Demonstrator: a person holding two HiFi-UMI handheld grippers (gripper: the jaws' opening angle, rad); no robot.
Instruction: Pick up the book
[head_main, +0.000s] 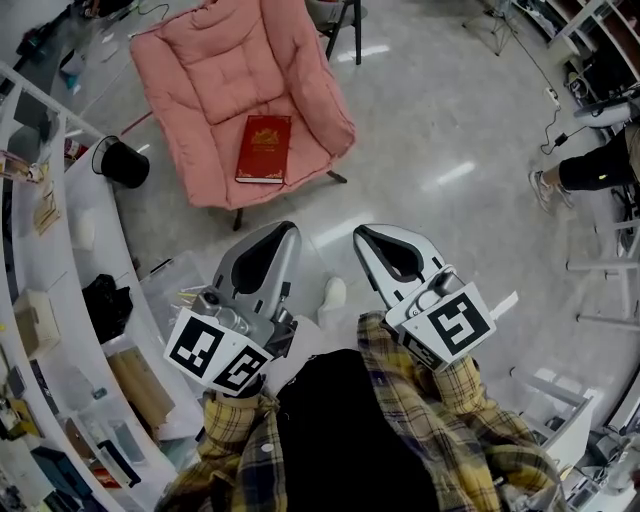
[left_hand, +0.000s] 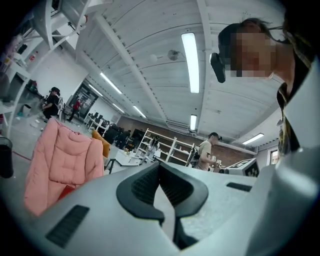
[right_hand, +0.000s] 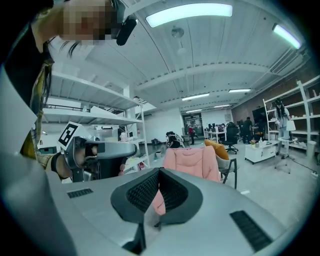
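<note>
Glossy grey floor (head_main: 440, 130) runs through an open workshop, and white shelves (head_main: 95, 200) curve down the left side of the head view.

The left gripper (head_main: 284, 232) and right gripper (head_main: 366, 236) are side by side just ahead of the person's plaid sleeves (head_main: 470, 400). Both point up the picture toward a pink chair (head_main: 240, 80). In the left gripper view the black ribbed pads (left_hand: 140, 187) meet at their tips and hold nothing. Only the hollow between their curved backs shows behind them. The right gripper view shows the same: the pads (right_hand: 135, 195) are closed tip to tip and empty, with the chair visible through the small hollow.

The book (head_main: 264, 148) lies well apart from both grippers. It rests flat and cover up toward the front of the chair's padded seat, with its long side running up the picture. It is a deep red hardback with a gold ornament in the middle of the cover and thin gold lines near the edges. The edge nearest the grippers shows as a darker band.

The chair is quilted and deep, on dark legs. A black bin (head_main: 125, 165) stands on the floor between the chair and the shelves. At the right edge of the head view, another person's shoe (head_main: 545, 188) rests on the floor.
</note>
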